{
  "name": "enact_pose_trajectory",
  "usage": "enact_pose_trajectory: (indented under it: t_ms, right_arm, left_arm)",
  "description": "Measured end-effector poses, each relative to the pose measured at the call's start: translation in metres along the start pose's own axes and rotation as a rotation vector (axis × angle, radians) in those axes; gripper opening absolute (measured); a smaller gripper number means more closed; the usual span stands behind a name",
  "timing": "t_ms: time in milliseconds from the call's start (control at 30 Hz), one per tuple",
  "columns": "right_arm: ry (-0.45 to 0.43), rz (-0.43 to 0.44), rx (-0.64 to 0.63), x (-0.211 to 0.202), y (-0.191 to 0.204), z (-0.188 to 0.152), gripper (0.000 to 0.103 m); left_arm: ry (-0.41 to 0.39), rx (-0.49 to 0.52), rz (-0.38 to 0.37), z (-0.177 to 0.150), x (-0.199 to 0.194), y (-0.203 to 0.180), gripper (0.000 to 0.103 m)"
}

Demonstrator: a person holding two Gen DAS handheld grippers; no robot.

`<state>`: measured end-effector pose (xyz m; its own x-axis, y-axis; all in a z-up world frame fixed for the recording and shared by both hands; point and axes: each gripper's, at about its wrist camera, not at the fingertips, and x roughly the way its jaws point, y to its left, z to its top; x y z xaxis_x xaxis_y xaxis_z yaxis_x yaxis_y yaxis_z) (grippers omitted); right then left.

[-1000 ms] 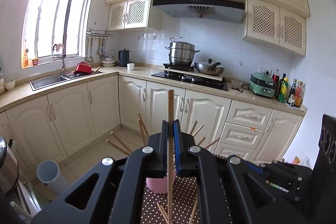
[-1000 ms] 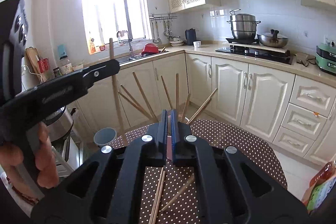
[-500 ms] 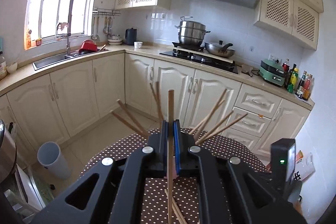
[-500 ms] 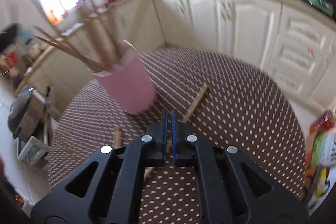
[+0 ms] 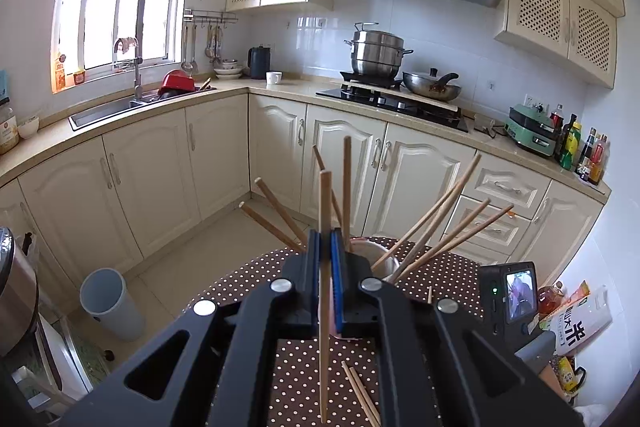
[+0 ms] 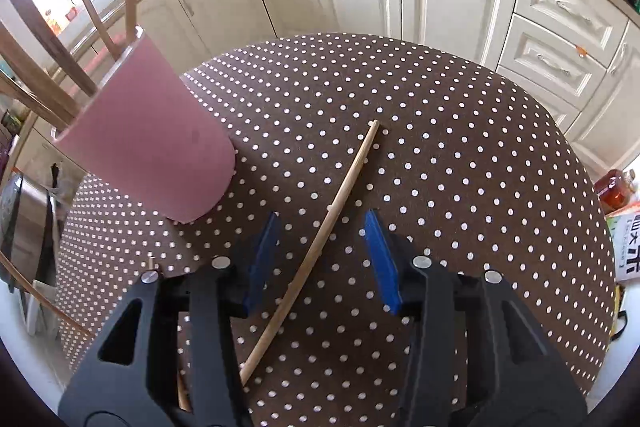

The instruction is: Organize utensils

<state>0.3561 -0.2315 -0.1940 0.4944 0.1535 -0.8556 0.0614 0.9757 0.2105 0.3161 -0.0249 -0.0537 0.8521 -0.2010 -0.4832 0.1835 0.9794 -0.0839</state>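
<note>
Chopsticks (image 5: pixel 436 227) stand fanned out in a pink cup (image 6: pixel 148 143) on the polka-dot counter (image 6: pixel 440 147), toward its left edge. The left gripper (image 5: pixel 326 259) has its fingers clenched on one upright chopstick (image 5: pixel 325 291) in front of the cup. The right gripper (image 6: pixel 320 259) hangs with fingers released, straddling a loose chopstick (image 6: pixel 320 239) lying flat near the counter's middle.

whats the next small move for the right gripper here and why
Probably lower the right gripper and close on the loose chopstick. Its jaws are open and straddle that chopstick, which lies flat on the dotted tablecloth beside the pink cup. The left gripper already clamps its own chopstick.
</note>
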Motion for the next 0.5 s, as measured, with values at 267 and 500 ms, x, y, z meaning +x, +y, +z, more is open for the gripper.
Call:
enact_pose_trajectory:
  t_ms: [267,500]
  right_arm:
    - [-0.027,-0.066,-0.083,0.008,0.004,0.004,0.006]
    - [-0.180,0.029,-0.043,-0.049,-0.007,0.004,0.006]
  left_arm:
    - [0.038,-0.010,0.008,-0.005,0.015,0.008,0.006]
    - [0.034,-0.013,-0.037,-0.001,0.007,0.000,0.006]
